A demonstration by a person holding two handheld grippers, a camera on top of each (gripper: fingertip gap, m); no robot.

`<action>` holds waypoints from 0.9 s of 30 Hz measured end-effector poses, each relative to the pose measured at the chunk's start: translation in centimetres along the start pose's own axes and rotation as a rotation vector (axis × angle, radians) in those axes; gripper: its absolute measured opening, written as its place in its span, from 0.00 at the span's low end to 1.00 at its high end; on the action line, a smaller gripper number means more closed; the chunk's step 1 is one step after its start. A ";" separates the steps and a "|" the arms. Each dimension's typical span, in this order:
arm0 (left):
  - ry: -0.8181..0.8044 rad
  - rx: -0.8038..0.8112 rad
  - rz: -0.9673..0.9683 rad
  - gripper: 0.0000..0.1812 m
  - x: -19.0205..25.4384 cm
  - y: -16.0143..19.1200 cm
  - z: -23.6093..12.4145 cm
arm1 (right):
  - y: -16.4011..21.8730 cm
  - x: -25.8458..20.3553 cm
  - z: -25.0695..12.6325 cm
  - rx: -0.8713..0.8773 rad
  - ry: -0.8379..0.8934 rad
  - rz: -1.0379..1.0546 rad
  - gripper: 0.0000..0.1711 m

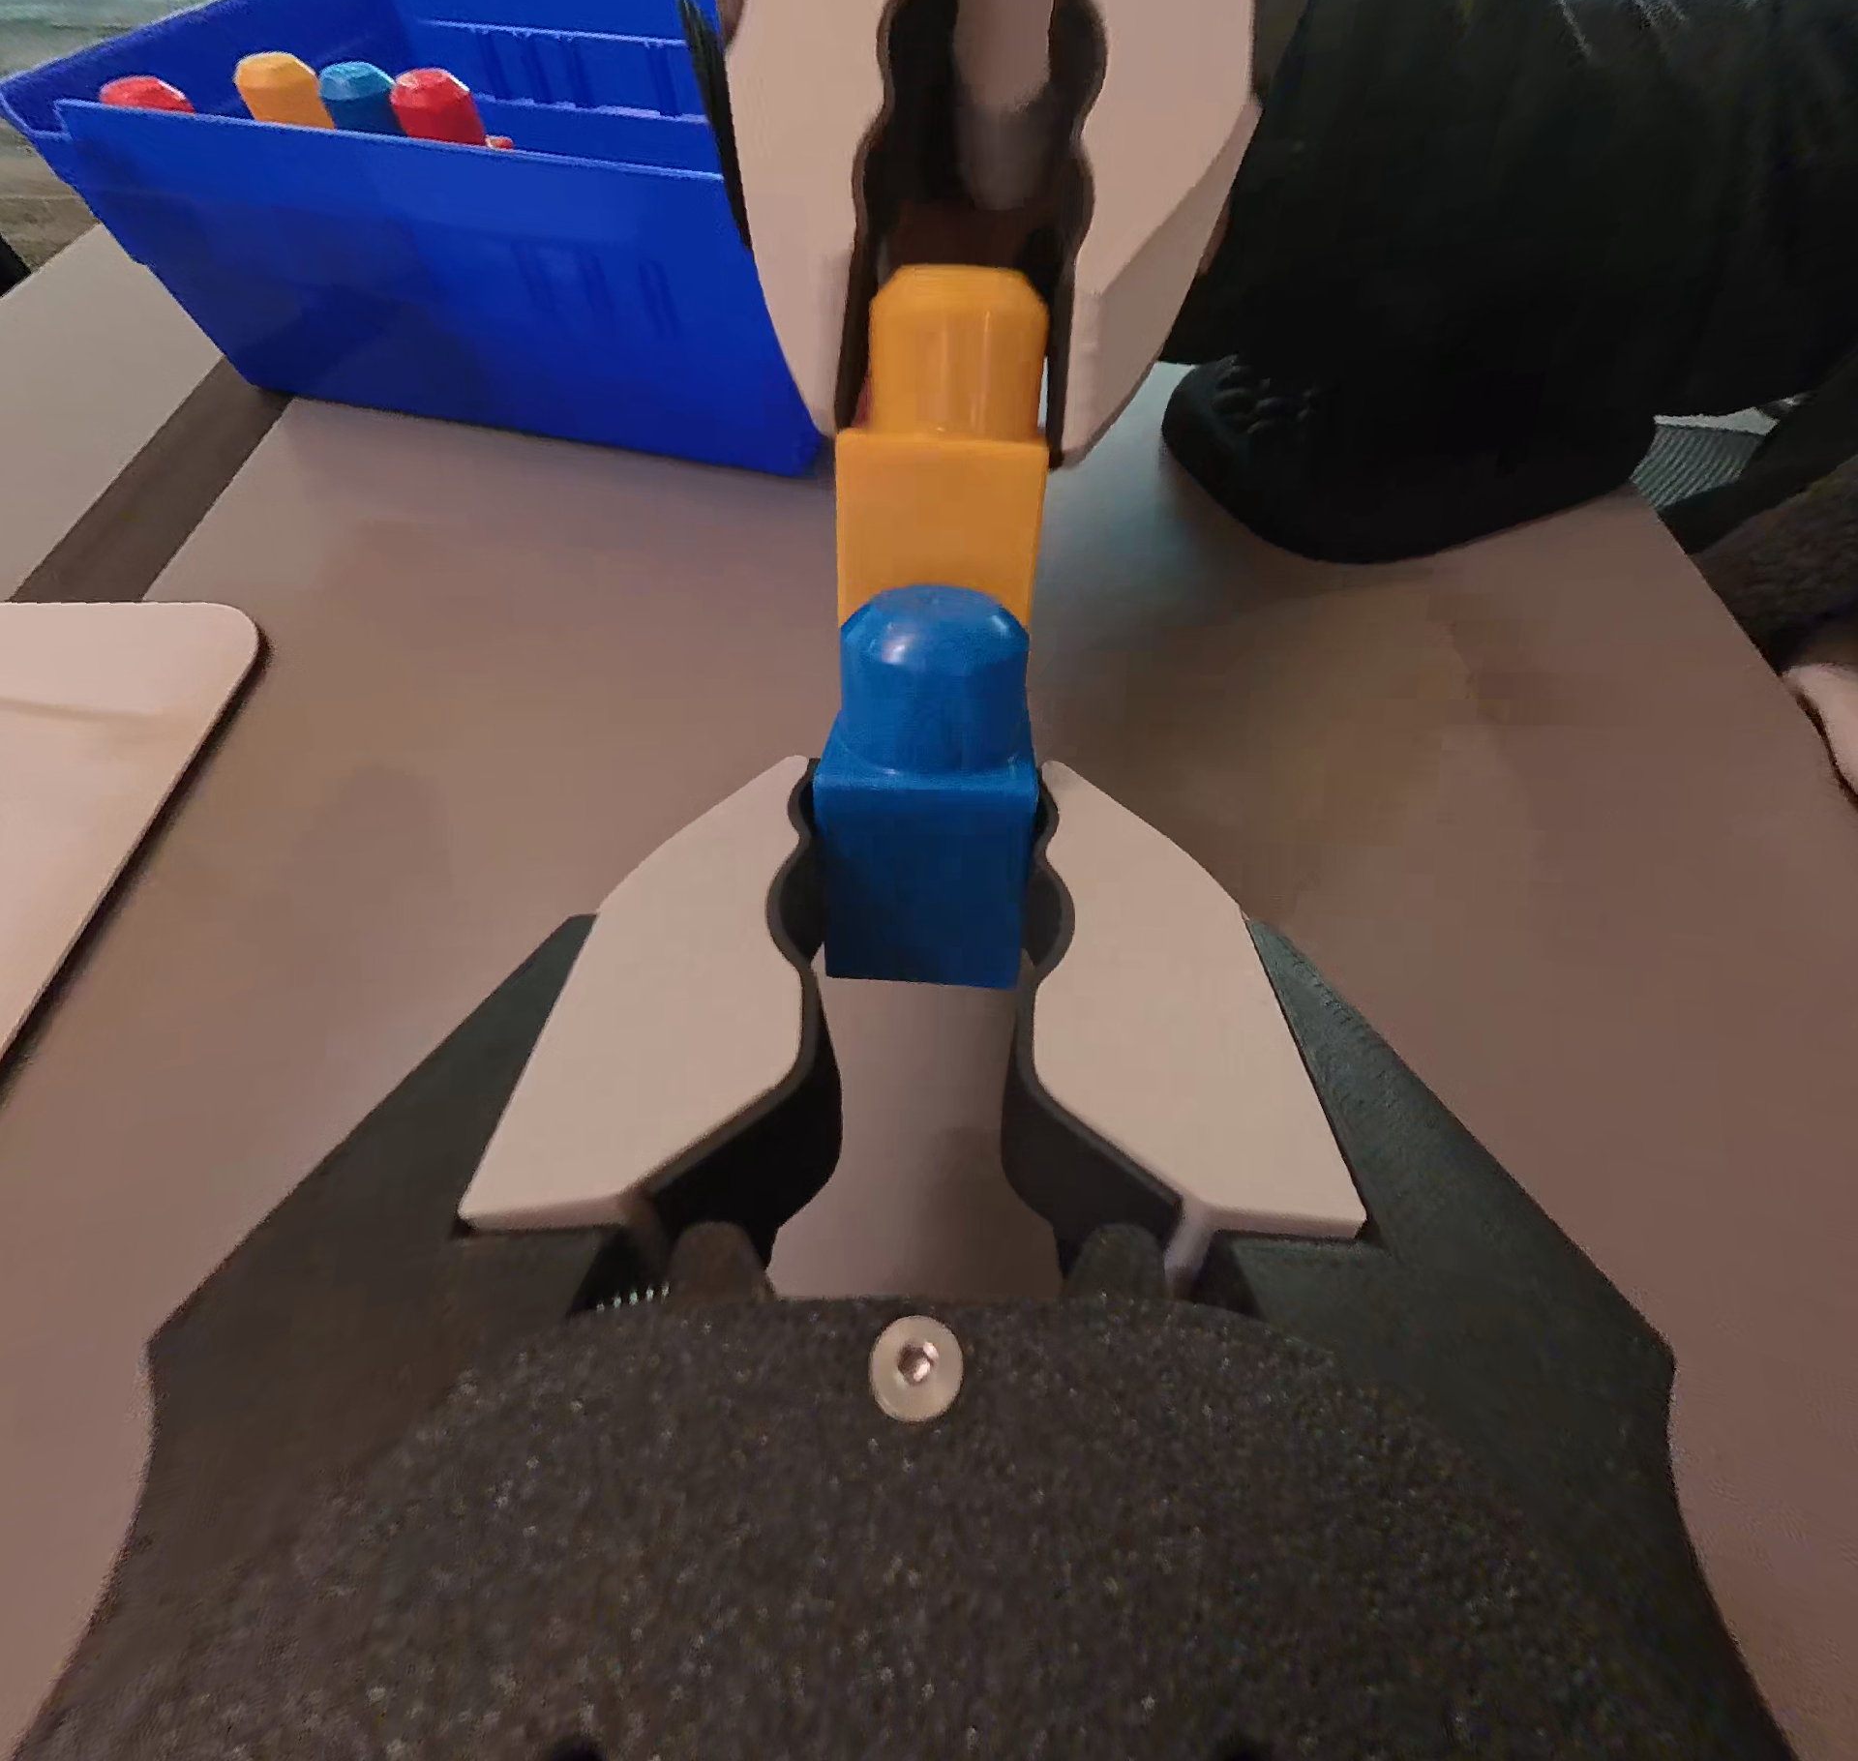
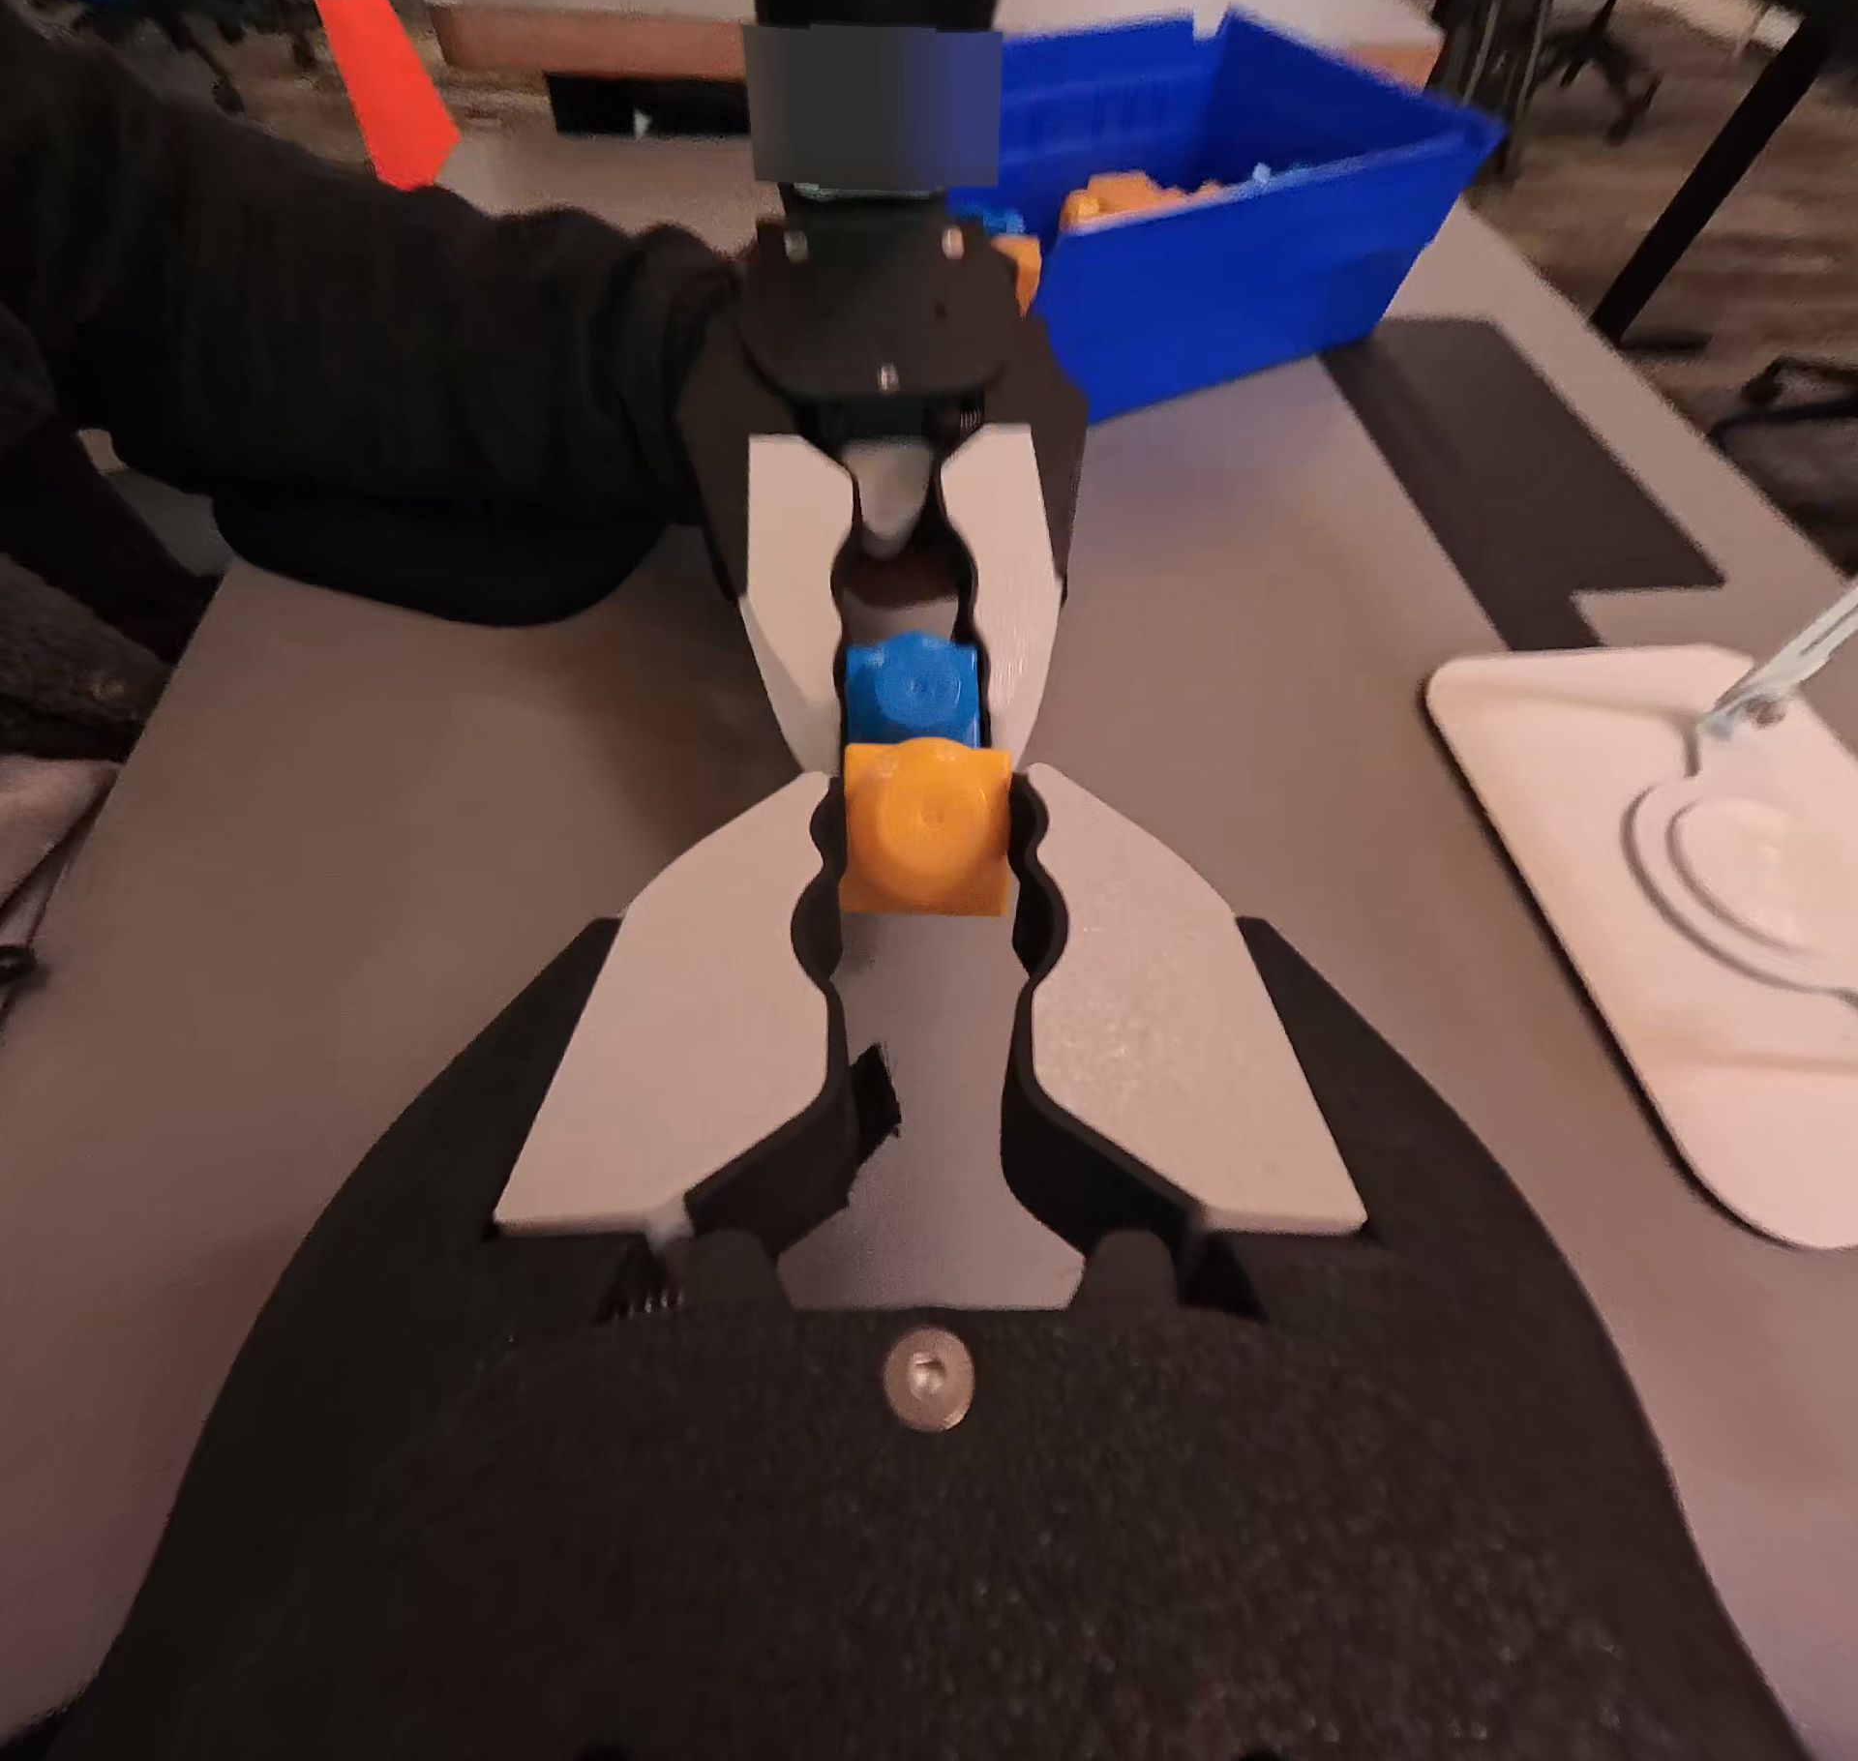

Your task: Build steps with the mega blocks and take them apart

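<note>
My left gripper (image 1: pixel 925 808) is shut on a blue one-stud block (image 1: pixel 920 868), gripping its body from both sides. Right behind it stands an orange one-stud block (image 1: pixel 940 516), which reaches higher and touches or nearly touches the blue one. My right gripper (image 1: pixel 950 426) comes from the far side and grips the orange block. In the right wrist view, my right gripper (image 2: pixel 925 808) is shut on the orange block (image 2: pixel 925 833). The blue block (image 2: pixel 910 697) sits just beyond it in the left gripper (image 2: pixel 910 718). Both studs point up. I cannot tell whether the blocks rest on the table.
A blue bin (image 1: pixel 452 305) with red, orange and blue blocks stands at the back left; it also shows in the right wrist view (image 2: pixel 1257 255). A white flat base (image 2: pixel 1609 909) lies on the table. A person's black sleeves (image 1: pixel 1508 255) (image 2: pixel 352 356) are close by. An orange cone (image 2: pixel 372 54) stands behind. There is about 6 cm between the tips of the two grippers.
</note>
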State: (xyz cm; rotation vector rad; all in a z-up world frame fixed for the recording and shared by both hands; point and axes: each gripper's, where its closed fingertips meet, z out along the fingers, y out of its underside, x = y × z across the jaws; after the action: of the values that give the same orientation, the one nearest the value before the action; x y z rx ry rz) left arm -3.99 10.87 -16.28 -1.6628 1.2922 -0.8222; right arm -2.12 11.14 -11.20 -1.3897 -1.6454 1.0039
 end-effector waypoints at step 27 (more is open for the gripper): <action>-0.023 0.142 -0.015 0.20 -0.7 -2.6 -3.1 | 0.2 0.7 -0.7 0.014 0.037 -0.005 0.25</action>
State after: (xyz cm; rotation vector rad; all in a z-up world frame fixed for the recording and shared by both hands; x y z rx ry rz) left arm -5.85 11.08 -12.63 -1.5672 1.1791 -0.8810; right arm -1.53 11.92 -11.09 -1.3861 -1.6115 0.9789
